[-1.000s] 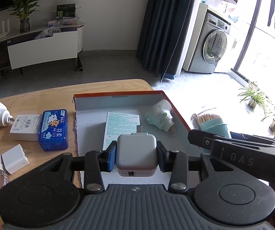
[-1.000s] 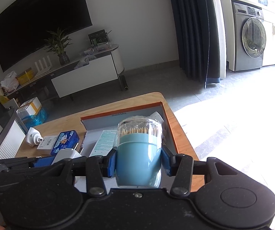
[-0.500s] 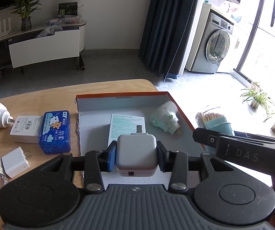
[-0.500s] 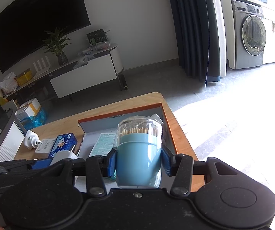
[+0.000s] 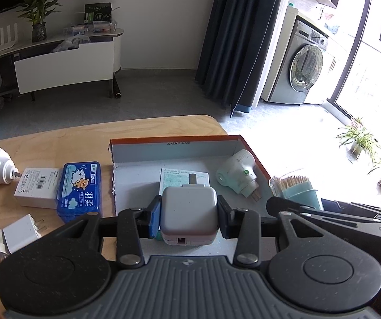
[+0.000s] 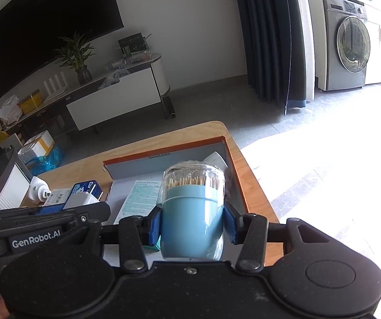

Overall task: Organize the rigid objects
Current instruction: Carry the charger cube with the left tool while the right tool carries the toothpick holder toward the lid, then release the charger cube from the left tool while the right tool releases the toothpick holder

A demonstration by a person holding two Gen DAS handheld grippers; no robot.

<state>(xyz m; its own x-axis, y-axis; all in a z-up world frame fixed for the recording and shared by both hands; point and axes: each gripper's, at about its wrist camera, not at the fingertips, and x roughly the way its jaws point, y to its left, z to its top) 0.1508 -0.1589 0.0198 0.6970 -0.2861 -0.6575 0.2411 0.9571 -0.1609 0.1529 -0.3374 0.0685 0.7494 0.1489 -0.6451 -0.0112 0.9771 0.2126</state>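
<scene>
Left tongs are clamped on a white square plastic charger block, held w/ side faces pinched, above the near end of the orange-rimmed grey cardboard box. Right tongs are clamped on a blue toothpick jar w/ clear domed lid, also over the box. Charger is judged light, stiff, smooth; jar is judged light, slippery; grip should be kept low on the blue body, as the lid may lift off.

A white square charger sits clamped between the left tongs above the orange-rimmed box. A blue toothpick jar with clear dome stands upright in the right tongs. A white plug-in device lies inside the box.
</scene>
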